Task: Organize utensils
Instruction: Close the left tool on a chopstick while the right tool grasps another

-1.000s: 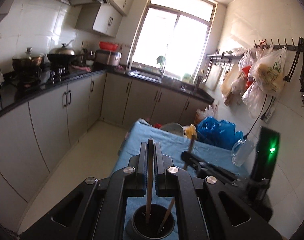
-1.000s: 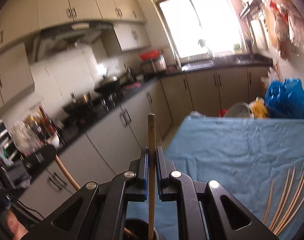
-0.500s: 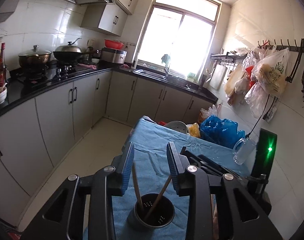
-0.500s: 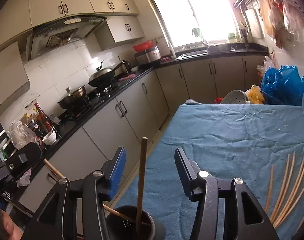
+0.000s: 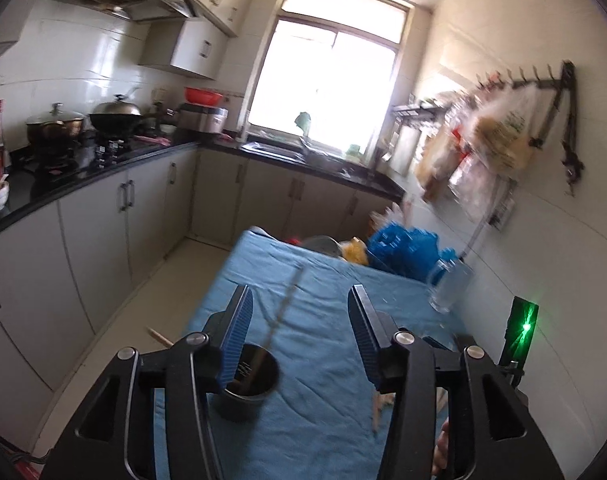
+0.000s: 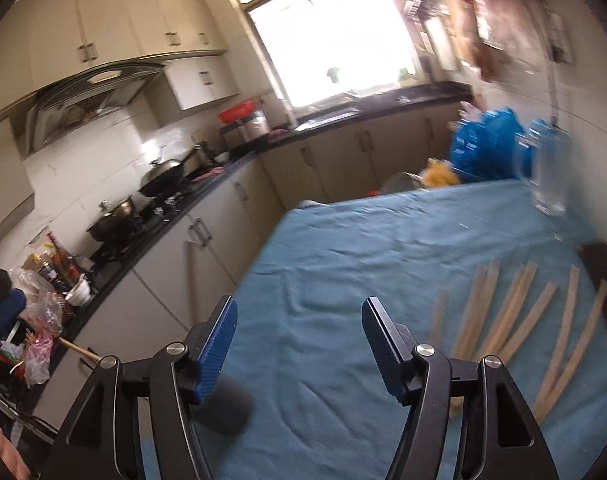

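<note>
A dark round utensil holder (image 5: pixel 249 384) stands on the blue tablecloth (image 5: pixel 315 344) near its left edge, with wooden chopsticks (image 5: pixel 281 316) leaning in it. My left gripper (image 5: pixel 299 332) is open and empty just above and behind the holder. My right gripper (image 6: pixel 299 344) is open and empty; the holder (image 6: pixel 223 404) shows blurred beside its left finger. Several loose chopsticks (image 6: pixel 503 316) lie on the cloth to the right.
A glass mug (image 6: pixel 547 176) stands at the table's far right, with a blue bag (image 6: pixel 483 148) behind it. A dark flat device (image 6: pixel 603 284) lies at the right edge. Grey kitchen cabinets (image 5: pixel 103 232) and a floor gap run along the left.
Both grippers opened and let their chopsticks drop into the holder, then pulled back. The right gripper swung right toward the loose chopsticks.
</note>
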`<act>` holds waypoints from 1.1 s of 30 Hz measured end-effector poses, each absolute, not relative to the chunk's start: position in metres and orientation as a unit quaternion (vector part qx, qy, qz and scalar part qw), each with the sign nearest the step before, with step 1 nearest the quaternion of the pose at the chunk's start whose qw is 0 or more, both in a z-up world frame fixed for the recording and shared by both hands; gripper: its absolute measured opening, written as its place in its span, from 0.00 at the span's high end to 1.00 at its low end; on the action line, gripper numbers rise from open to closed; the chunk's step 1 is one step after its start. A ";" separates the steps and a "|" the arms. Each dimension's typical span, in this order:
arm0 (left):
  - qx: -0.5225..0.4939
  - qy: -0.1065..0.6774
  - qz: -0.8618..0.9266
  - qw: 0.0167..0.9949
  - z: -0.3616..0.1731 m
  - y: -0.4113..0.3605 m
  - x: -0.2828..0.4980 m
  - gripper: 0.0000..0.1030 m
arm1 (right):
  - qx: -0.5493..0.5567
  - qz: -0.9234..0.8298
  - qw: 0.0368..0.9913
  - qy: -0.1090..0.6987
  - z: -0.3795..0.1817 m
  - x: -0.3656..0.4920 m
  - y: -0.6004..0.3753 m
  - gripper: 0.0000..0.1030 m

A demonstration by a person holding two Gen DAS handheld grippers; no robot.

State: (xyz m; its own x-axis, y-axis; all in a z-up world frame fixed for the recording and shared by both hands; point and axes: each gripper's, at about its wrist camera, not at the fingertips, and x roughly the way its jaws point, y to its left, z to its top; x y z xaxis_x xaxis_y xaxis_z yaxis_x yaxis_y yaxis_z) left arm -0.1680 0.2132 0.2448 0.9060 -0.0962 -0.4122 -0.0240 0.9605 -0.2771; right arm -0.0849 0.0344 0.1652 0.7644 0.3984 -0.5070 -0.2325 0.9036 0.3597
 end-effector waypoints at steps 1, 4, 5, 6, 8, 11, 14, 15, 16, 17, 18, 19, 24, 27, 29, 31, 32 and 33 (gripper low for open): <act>-0.137 0.222 -0.028 0.965 0.243 0.205 -0.167 0.53 | 0.142 0.163 0.929 0.301 0.163 -0.088 0.024 0.33; -0.127 0.242 -0.052 0.960 0.237 0.179 -0.163 0.53 | 0.153 0.130 0.929 0.310 0.150 -0.101 -0.017 0.33; -0.122 0.251 -0.061 0.958 0.233 0.169 -0.160 0.53 | 0.157 0.116 0.930 0.313 0.146 -0.105 -0.033 0.33; -0.116 0.260 -0.068 0.956 0.229 0.158 -0.156 0.53 | 0.158 0.102 0.930 0.315 0.141 -0.109 -0.050 0.33; -0.105 0.277 -0.080 0.952 0.221 0.139 -0.148 0.53 | 0.162 0.077 0.931 0.319 0.135 -0.115 -0.078 0.33; -0.087 0.310 -0.098 0.942 0.201 0.109 -0.126 0.53 | 0.172 0.047 0.927 0.329 0.123 -0.121 -0.117 0.33; -0.079 0.347 -0.110 0.928 0.179 0.082 -0.095 0.53 | 0.188 0.022 0.920 0.343 0.112 -0.119 -0.153 0.33; -0.077 0.362 -0.112 0.922 0.169 0.073 -0.081 0.53 | 0.194 0.016 0.917 0.347 0.109 -0.118 -0.163 0.33; -0.076 0.375 -0.112 0.917 0.160 0.066 -0.069 0.53 | 0.203 0.011 0.914 0.352 0.107 -0.116 -0.174 0.33; -0.076 0.384 -0.111 0.913 0.153 0.063 -0.060 0.53 | 0.211 0.008 0.910 0.356 0.105 -0.114 -0.184 0.33; -0.078 0.399 -0.108 0.907 0.143 0.056 -0.045 0.53 | 0.215 0.006 0.909 0.358 0.104 -0.112 -0.190 0.33; -0.079 0.408 -0.107 0.903 0.136 0.053 -0.035 0.53 | 0.219 0.005 0.906 0.361 0.103 -0.110 -0.196 0.33; -0.098 0.458 -0.102 0.878 0.096 0.037 0.027 0.56 | 0.237 0.022 0.894 0.379 0.101 -0.087 -0.211 0.41; -0.108 0.479 -0.103 0.865 0.077 0.031 0.058 0.60 | 0.246 0.037 0.884 0.397 0.096 -0.063 -0.212 0.48; -0.116 0.491 -0.108 0.857 0.067 0.026 0.076 0.60 | 0.246 0.047 0.874 0.416 0.092 -0.040 -0.208 0.51; -0.127 0.506 -0.115 0.845 0.058 0.023 0.095 0.61 | 0.246 0.054 0.862 0.440 0.085 -0.015 -0.202 0.53; -0.132 0.514 -0.116 0.840 0.053 0.022 0.103 0.64 | 0.245 0.052 0.856 0.452 0.081 -0.003 -0.200 0.54; -0.135 0.522 -0.115 0.834 0.048 0.021 0.113 0.65 | 0.245 0.051 0.851 0.462 0.078 0.005 -0.198 0.57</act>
